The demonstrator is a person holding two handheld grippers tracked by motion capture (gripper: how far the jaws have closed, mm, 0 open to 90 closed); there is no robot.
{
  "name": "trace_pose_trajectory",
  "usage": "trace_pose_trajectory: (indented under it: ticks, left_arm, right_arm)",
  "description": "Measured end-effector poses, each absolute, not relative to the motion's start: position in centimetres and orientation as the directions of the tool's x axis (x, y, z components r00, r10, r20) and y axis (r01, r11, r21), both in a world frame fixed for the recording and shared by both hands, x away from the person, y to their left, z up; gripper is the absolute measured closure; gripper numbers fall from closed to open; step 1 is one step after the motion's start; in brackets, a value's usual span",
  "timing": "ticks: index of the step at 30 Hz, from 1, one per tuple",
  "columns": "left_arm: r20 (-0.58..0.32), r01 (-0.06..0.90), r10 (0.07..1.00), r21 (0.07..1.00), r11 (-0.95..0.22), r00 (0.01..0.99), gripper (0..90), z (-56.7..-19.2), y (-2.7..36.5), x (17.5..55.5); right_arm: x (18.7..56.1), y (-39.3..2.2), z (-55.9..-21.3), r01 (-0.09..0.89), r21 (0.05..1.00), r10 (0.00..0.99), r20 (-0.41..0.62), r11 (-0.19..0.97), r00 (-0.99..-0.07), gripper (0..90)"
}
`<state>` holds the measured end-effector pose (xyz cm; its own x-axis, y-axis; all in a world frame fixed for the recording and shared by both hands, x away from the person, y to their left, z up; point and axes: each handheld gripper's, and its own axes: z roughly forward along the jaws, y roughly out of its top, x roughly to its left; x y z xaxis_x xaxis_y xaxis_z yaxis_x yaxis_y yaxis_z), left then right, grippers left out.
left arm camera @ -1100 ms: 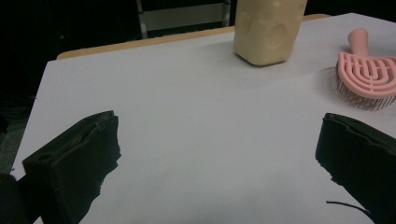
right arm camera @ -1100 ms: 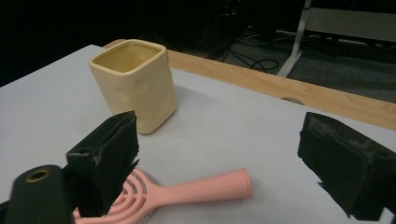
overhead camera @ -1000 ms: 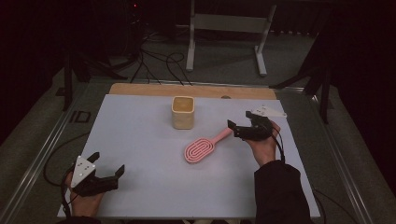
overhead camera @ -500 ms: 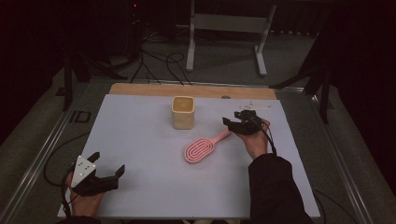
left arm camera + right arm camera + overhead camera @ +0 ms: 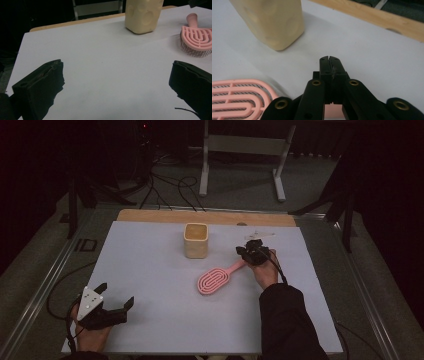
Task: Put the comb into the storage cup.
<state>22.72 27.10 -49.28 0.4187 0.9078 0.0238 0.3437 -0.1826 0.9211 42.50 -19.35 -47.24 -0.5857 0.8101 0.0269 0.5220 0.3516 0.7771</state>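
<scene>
While your right tool [image 5: 248,253] sits clenched on the pink brush [image 5: 218,277] handle, the brush head trails toward seven o'clock mid-surface; your left tool [image 5: 116,303], released, idles far off.

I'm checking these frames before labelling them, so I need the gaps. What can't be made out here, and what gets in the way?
- Cup contents: high view shows just the rim; both gripper views cut its top off.
- Whether the right tongs pinch the pink brush handle: jaws meet, pink peeks below, the linkage hides any contact.
- Brush head: cut by the right gripper view's left edge.
- Left tongs: jaw tips run off the bottom edge.
</scene>
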Motion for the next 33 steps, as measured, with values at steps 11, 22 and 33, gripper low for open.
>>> trace_pose_trajectory:
  ticks: [11,22,33]
  left_arm:
    - [0.027,0.343,0.908,0.921,-0.185,0.419,0.0,-49.3,27.2,22.8]
    - [0.029,0.341,0.91,0.922,-0.184,0.414,0.0,-49.3,27.2,22.7]
    - [0.029,0.343,0.911,0.921,-0.184,0.412,0.0,-49.4,27.2,22.7]
  right_arm:
    - [43.4,-18.1,-49.4,0.573,0.696,0.809,-0.018,0.432,-0.588,89.8]
    - [42.7,-18.2,-50.0,0.592,0.631,0.801,-0.078,0.5,-0.594,89.7]
    - [40.3,-17.9,-49.4,0.572,0.603,0.774,-0.124,0.555,-0.621,89.6]
